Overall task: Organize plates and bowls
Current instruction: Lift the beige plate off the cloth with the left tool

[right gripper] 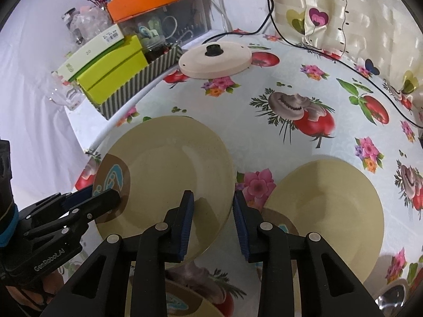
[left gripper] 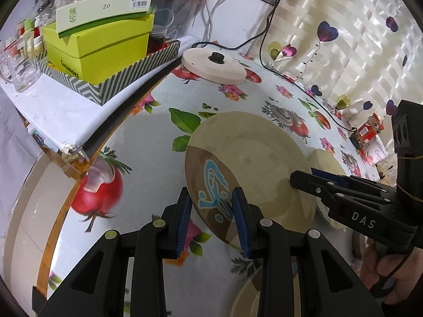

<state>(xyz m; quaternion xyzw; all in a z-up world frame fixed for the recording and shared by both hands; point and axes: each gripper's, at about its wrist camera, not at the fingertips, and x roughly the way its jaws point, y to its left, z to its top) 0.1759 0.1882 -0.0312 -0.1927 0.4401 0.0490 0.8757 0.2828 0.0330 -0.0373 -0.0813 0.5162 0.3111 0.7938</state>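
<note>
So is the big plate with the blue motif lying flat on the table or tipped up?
Tipped up: the plate is held by both hand-held grippers, with tablecloth and another plate visible under its near edge.

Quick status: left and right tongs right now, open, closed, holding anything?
Left tongs: closed on the rim of the beige plate, at its brown patch.
Right tongs: closed on the same plate's opposite rim.

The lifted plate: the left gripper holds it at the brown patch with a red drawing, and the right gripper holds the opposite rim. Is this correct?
Not quite. The drawing on the brown patch is blue, not red, as the left wrist view shows. The rest stands: the left gripper holds the plate at that patch, and the right gripper holds the opposite rim.
</note>
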